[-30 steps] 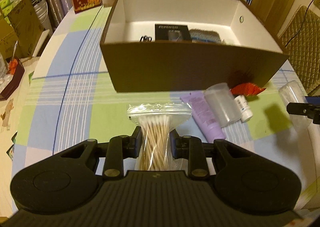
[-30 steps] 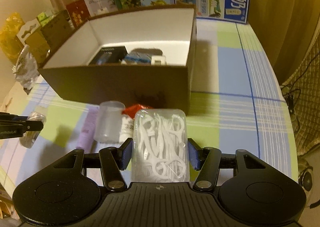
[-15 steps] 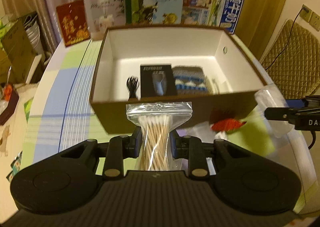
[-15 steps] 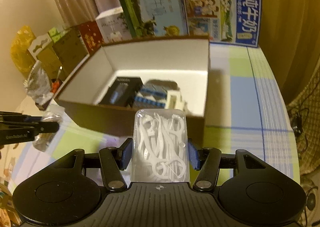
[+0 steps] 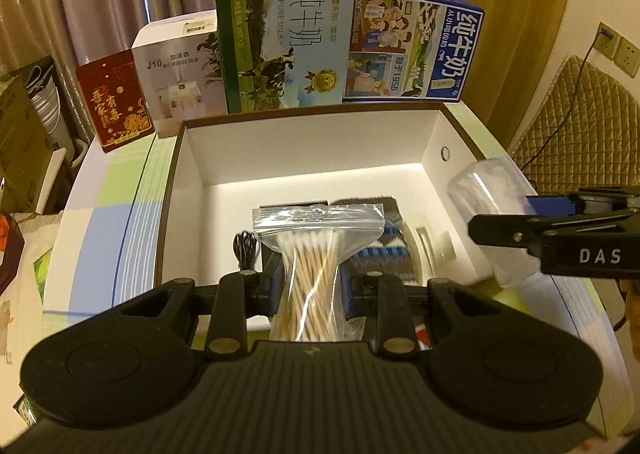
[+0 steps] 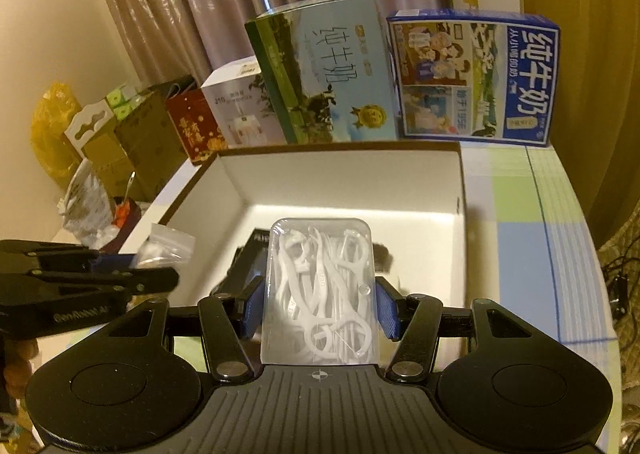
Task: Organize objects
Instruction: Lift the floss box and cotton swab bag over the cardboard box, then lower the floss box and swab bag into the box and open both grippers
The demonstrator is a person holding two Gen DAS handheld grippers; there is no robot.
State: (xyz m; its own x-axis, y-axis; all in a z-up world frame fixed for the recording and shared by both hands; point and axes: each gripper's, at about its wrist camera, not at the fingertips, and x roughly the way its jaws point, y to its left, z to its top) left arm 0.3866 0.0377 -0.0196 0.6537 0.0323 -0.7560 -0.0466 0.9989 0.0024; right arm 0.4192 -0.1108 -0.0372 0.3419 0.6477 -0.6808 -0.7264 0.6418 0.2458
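- Step in hand: carry-and-drop phase, w/ both items held above the open box (image 5: 176,190), brown outside, white inside, on the checked counter (image 6: 520,246).
- Left tool (image 5: 308,282): clenched on a zip bag of cotton swabs (image 5: 314,254), pinched across the mid-section. Bag upright in the grip, long axis running away from the camera, zip seal at the far end, swab heads bunched just below the seal.
- Right tool (image 6: 318,310): clenched on a clear case of floss picks (image 6: 320,286), squeezed at both long sides. Case long axis also pointing away from the camera toward the far wall of the box; picks jumbled inside, no single direction.
- Already in the box: black carton (image 5: 304,203), mostly hidden behind the bag; striped cloth (image 5: 388,250) to its right; black cord (image 5: 244,250) to its left.
- Next move, by judgement: lower each item past the near rim, aim for bare white floor (far part looks free), then release. Tools close side by side, so staggered drops prob. safer than both at once.
- Risk: soft bag may slump or snag on the rim; case rigid, should drop clean.
- Milk cartons (image 5: 284,38) standing behind the box, not involved.
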